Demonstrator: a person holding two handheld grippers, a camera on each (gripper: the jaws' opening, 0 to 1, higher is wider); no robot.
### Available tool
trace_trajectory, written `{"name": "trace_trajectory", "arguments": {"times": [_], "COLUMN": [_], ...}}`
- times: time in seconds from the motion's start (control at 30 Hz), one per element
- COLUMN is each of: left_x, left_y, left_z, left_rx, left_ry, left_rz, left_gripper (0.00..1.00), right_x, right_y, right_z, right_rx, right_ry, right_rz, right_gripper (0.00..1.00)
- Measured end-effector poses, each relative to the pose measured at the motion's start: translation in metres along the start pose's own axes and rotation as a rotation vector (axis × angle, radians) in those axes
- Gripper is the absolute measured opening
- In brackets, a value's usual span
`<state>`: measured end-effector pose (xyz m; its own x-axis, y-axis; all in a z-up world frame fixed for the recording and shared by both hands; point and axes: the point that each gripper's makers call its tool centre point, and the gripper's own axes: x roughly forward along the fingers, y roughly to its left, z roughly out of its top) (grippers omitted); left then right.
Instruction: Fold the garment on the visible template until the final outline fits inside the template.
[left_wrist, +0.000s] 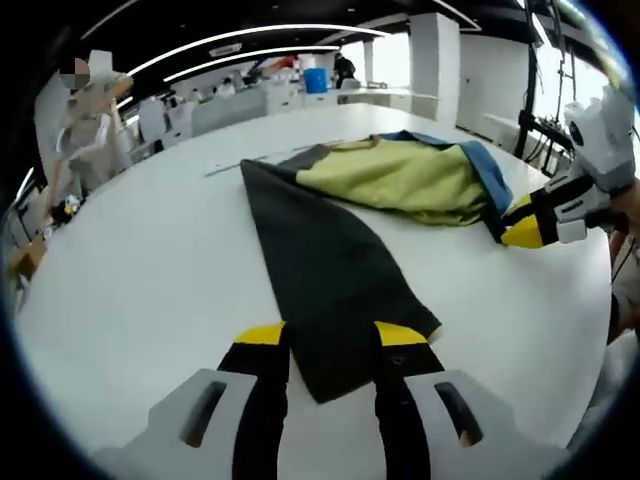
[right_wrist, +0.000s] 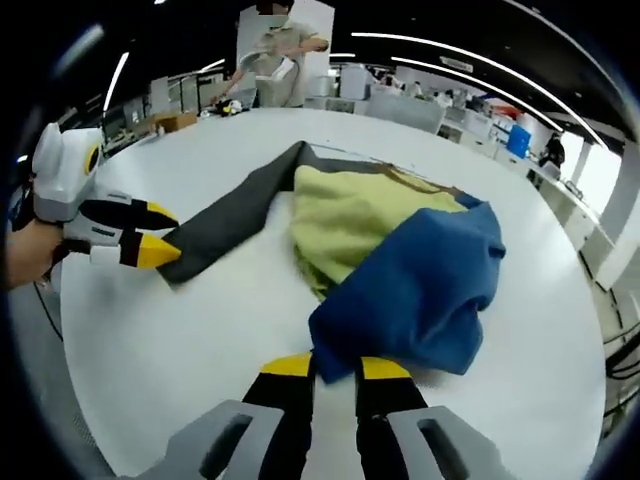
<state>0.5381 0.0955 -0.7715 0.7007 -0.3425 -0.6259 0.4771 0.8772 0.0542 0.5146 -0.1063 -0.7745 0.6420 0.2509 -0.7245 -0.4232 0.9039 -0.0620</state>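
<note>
The garment lies on a white round table (left_wrist: 130, 290). It has a dark grey part (left_wrist: 320, 270), a yellow-green part (left_wrist: 400, 178) and a blue part (right_wrist: 420, 280). In the left gripper view a long grey sleeve-like end runs toward me, and my left gripper (left_wrist: 331, 334) stands open with its jaws on either side of that end. From the right gripper view the left gripper (right_wrist: 158, 234) sits at the grey tip. My right gripper (right_wrist: 337, 367) is shut on the lower edge of the blue part, which is bunched over the yellow-green. The right gripper (left_wrist: 523, 220) also appears at the blue edge.
A person (right_wrist: 275, 50) stands at the table's far side. A thin line (left_wrist: 265, 158) marks the tabletop beyond the garment. Desks and a blue bin (left_wrist: 316, 80) stand farther back. Bare table surrounds the garment, and the table edge (right_wrist: 90, 400) is close to me.
</note>
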Motion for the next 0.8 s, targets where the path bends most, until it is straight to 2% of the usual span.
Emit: {"name": "trace_trajectory", "arguments": {"times": [0.1,0.17,0.23,0.27,0.3,0.43,0.53,0.57,0.7,0.8], "left_x": [0.0,0.0,0.001,0.0,0.0,0.0,0.002,0.003,0.003,0.002], "left_y": [0.003,0.005,0.005,0.01,0.011,0.008,0.005,0.005,0.006,0.008], "left_z": [-0.001,-0.001,-0.004,-0.002,-0.003,-0.002,-0.001,-0.001,0.0,0.0], "left_rx": [-0.016,-0.027,-0.132,-0.159,-0.118,-0.124,-0.104,-0.083,-0.087,-0.113], "left_ry": [0.007,0.007,0.0,-0.023,-0.02,-0.016,-0.014,-0.01,0.005,0.014], "left_rz": [0.019,0.032,0.037,0.061,0.068,0.063,0.06,0.064,0.068,0.065], "left_gripper": [0.29,0.28,0.27,0.26,0.23,0.17,0.02,0.01,0.0,0.0], "right_x": [0.0,0.0,-0.003,-0.003,-0.005,-0.01,-0.013,-0.015,-0.022,-0.032], "right_y": [-0.003,-0.004,-0.004,-0.004,-0.005,-0.007,-0.008,-0.009,-0.008,-0.011], "right_z": [-0.002,-0.003,-0.002,-0.002,-0.002,0.001,0.002,0.002,0.005,0.01], "right_rx": [-0.005,-0.002,-0.003,-0.008,-0.006,-0.004,-0.011,-0.012,0.001,-0.025], "right_ry": [0.004,0.005,0.0,0.002,-0.001,-0.022,-0.03,-0.031,-0.048,-0.073], "right_rz": [-0.014,-0.01,-0.008,-0.005,-0.007,0.001,0.001,0.006,0.022,0.025], "right_gripper": [0.01,0.0,0.0,0.0,0.0,0.0,0.0,0.0,0.0,0.0]}}
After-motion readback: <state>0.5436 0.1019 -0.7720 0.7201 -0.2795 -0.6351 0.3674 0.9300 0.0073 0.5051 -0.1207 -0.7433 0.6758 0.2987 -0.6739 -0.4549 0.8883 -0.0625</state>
